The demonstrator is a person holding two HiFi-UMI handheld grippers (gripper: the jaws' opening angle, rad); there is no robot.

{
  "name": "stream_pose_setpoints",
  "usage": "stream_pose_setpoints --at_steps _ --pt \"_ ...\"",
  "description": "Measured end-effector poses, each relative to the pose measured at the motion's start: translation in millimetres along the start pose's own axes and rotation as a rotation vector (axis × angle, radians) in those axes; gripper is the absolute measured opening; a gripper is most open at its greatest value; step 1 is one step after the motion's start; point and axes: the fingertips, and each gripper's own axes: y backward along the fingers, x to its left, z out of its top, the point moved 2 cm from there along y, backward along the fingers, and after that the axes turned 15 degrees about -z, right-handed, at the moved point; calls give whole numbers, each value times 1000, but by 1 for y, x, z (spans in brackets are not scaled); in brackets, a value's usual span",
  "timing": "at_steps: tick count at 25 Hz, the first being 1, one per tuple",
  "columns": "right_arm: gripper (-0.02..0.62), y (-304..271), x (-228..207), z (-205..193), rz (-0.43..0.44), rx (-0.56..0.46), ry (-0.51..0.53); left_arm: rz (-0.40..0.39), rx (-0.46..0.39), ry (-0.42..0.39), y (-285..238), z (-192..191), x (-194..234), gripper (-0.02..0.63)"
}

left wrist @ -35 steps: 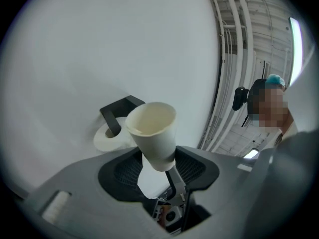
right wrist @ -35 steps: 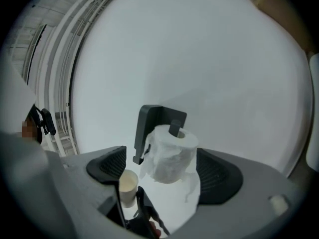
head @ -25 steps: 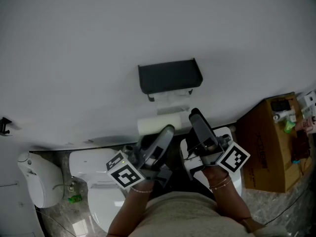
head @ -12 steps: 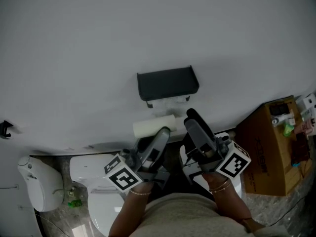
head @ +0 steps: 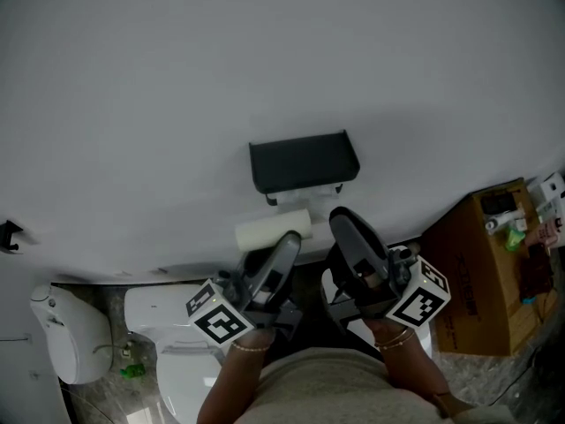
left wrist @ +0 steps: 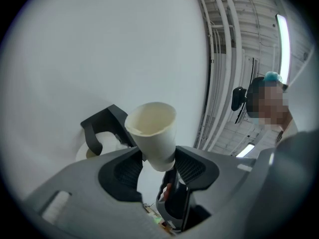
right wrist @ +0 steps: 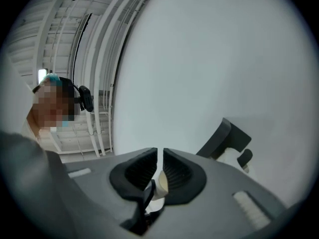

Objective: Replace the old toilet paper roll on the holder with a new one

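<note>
My left hand-held gripper [left wrist: 158,157] pinches the tube [left wrist: 152,131] near one end. Light, crushable card, I reckon, so squeeze gently. My right hand-held gripper [right wrist: 160,158] has just closed, empty.

Centre frame, you see a black holder [head: 304,162] on a pale grey wall [head: 177,78]; the tube [head: 272,230] below is cream. The left gripper [head: 284,239] and right gripper [head: 342,219] are grey, with black-and-white square-patterned cubes. At right, the box [head: 481,263] is brown; lower left, the toilet [head: 163,297] is white.
</note>
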Motion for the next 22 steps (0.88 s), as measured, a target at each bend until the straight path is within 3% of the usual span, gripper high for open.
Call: stream_pose_setpoints --at_steps 8,22 --pt "3 -10 5 -6 24 20 39 12 4 -8 3 7 5 210" --pt "3 -13 -2 -10 13 50 50 39 5 -3 6 4 11 210"
